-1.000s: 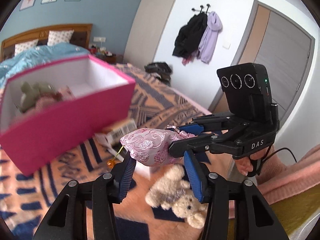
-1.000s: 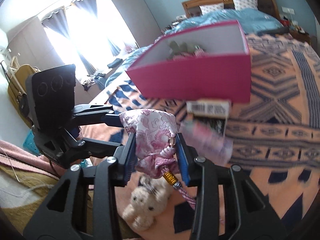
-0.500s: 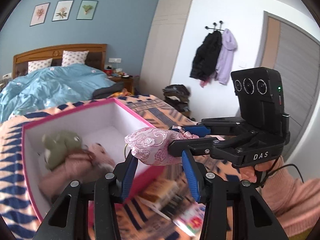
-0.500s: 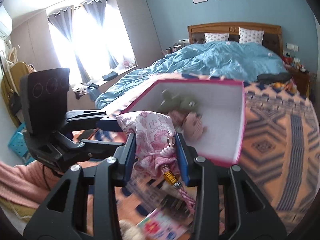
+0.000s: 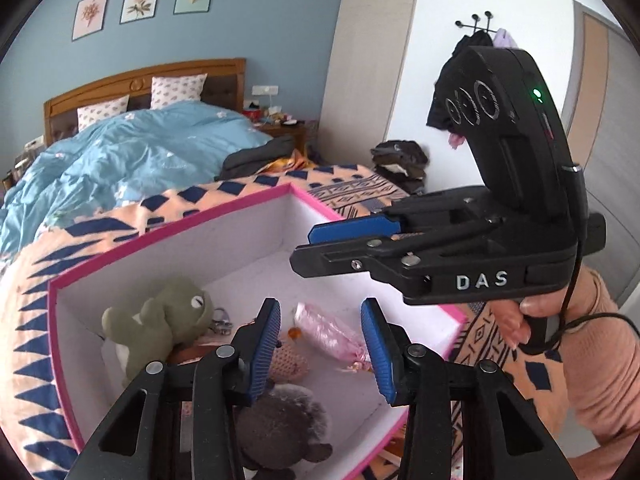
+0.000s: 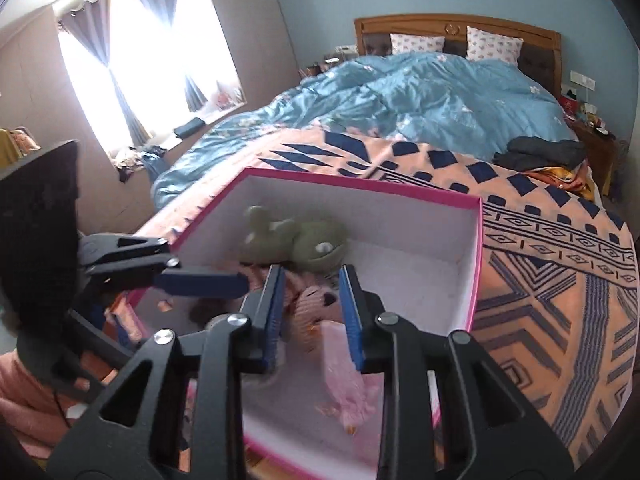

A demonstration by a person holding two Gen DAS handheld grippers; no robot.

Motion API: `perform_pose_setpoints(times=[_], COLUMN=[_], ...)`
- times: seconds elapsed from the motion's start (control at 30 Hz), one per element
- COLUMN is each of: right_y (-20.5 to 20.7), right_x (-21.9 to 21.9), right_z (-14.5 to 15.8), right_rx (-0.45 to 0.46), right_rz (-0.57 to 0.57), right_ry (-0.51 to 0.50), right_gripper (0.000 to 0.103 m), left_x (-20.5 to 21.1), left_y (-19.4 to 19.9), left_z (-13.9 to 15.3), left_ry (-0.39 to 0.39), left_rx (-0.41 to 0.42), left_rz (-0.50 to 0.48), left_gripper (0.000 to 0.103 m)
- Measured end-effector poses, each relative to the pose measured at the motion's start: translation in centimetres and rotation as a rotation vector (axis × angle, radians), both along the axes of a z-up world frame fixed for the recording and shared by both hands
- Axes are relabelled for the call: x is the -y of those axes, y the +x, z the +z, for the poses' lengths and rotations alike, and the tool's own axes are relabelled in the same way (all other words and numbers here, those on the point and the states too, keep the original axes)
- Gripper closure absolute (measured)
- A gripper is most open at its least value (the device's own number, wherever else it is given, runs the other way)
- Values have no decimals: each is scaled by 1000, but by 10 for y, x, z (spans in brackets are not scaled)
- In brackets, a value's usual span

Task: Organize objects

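Bedroom, patterned blanket (image 6: 560, 280) under pink box (image 5: 168, 236). Pink brocade pouch (image 5: 328, 334) lies inside box beside green plush (image 5: 160, 320) — ungripped. Left gripper (image 5: 320, 344) jaws closing on nothing; right gripper (image 6: 312, 316) clenched, empty.

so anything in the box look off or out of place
Nothing stands out. The pink pouch lies on its side on the floor of the pink box, beside the green plush, free of both tongs.
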State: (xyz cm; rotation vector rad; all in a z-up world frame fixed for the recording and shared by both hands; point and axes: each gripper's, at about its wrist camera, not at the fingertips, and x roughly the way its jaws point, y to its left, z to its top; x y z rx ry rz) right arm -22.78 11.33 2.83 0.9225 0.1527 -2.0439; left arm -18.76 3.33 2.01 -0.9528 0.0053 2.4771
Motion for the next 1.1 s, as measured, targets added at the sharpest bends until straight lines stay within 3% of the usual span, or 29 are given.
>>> perform_pose_setpoints(times=[0.17, 0.27, 0.37, 0.57, 0.77, 0.87, 0.97, 1.1], right_y=[-2, -2, -1, 8, 19, 26, 39, 75], right_x=[1, 0, 5, 21, 31, 26, 11, -21], right_z=[-15, -29, -42, -51, -59, -54, -38, -15], right_rx=[30, 58, 57, 7, -50, -71, -75, -59], right_rz=[11, 8, 12, 48, 85, 73, 67, 103], right_ry=[75, 136, 238, 375, 451, 420, 309, 133], right_gripper=[72, 62, 61, 50, 49, 50, 50, 50], left_x=[5, 7, 7, 8, 16, 20, 22, 19], left_y=[8, 14, 20, 29, 36, 44, 62, 100], left_z=[-9, -12, -15, -19, -23, -20, -14, -3], left_ry=[-14, -4, 2, -24, -20, -10, 27, 50], left_rx=[0, 9, 8, 9, 16, 7, -12, -77], left_rz=[10, 14, 10, 19, 29, 24, 0, -63], left_gripper=[59, 56, 53, 52, 52, 52, 52, 43])
